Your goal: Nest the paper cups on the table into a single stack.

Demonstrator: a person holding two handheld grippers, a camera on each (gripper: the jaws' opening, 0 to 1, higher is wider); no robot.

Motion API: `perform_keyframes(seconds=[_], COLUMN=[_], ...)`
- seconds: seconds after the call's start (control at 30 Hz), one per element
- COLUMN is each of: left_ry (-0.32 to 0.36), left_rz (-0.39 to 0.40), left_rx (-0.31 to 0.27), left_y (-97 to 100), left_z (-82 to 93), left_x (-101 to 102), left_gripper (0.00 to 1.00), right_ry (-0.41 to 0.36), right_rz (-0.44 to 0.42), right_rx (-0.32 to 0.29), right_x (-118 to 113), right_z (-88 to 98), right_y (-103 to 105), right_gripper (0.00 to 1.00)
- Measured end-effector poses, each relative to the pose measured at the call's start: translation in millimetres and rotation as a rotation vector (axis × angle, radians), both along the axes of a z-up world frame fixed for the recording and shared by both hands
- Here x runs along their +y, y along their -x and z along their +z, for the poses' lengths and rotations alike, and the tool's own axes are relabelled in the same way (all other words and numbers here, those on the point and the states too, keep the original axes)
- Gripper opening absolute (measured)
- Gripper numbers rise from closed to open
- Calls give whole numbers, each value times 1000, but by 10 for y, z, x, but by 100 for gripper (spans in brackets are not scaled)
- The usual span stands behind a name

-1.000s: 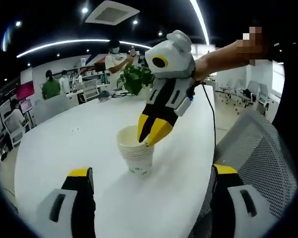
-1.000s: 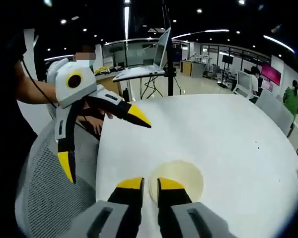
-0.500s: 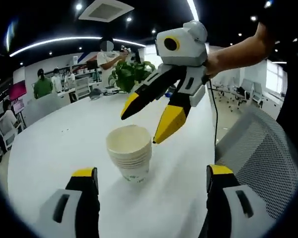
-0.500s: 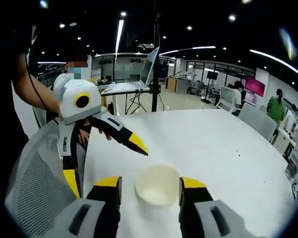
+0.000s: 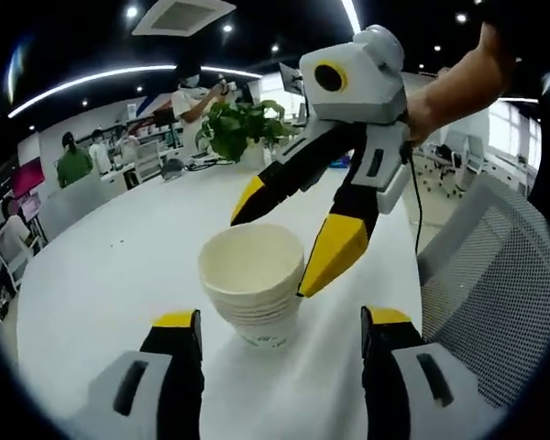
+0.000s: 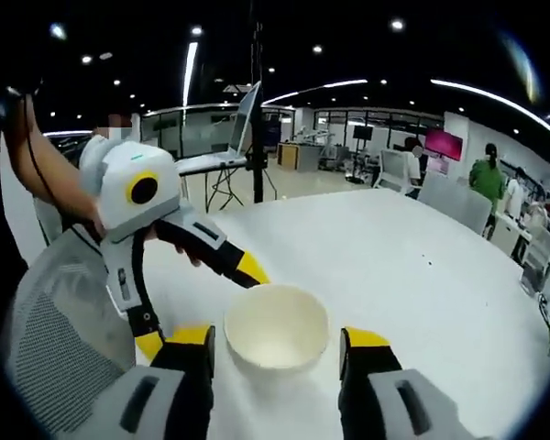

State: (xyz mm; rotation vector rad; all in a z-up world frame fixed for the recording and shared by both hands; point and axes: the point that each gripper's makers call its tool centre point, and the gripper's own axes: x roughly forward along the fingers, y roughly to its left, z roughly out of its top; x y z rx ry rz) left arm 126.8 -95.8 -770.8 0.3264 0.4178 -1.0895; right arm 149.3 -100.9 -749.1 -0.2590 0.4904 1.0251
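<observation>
A stack of several nested cream paper cups [image 5: 252, 284] stands upright on the white table [image 5: 119, 247]. My left gripper [image 5: 282, 321] is open, its yellow-tipped jaws low on either side of the stack's near side. The right gripper [image 5: 289, 234] hangs over the stack from the upper right, open, with one tip beyond the rim and one beside it. In the right gripper view I look down into the top cup [image 6: 275, 321], which sits between the wide jaws of my right gripper [image 6: 277, 337]. The left gripper [image 6: 200, 307] reaches in from the left, one tip close to the rim.
A grey mesh chair [image 5: 486, 275] stands at the table's edge beside the person's arm, also as chair [image 6: 55, 330]. A potted plant [image 5: 238, 133] sits at the far end of the table. A laptop on a stand [image 6: 229, 137] and several people are beyond.
The right gripper, shut at the top cup's rim a second ago, has opened and let go. Both grippers have drawn closer to the stack, which now looks larger.
</observation>
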Motion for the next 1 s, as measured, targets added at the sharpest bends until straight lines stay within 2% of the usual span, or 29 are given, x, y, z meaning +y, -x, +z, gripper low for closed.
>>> perform_keyframes(seconds=[0.1,0.13,0.2,0.47,1.0], left_ry=[-7,-37,-47,-34,-49], left_rz=[-13,-24,-33,22,77], left_rx=[-3,-14,-24,-52,-58], left_y=[-40,-50,-64,-279,-643], left_z=[-61,-103,-128,-89,-20], left_x=[-40,-47,-67,-11,92], left_gripper=[63,62,57,42,42], right_ry=[-12,-16,-26,-48,-59], right_rz=[-13,-14,-14,-7,10], right_rx=[9,14,29,63,46], right_x=[19,31,51,83,227], right_z=[0,0,-2,-10,25], right_y=[-33,-40,-39,-56,-477], right_gripper=[52,51,48,46,46])
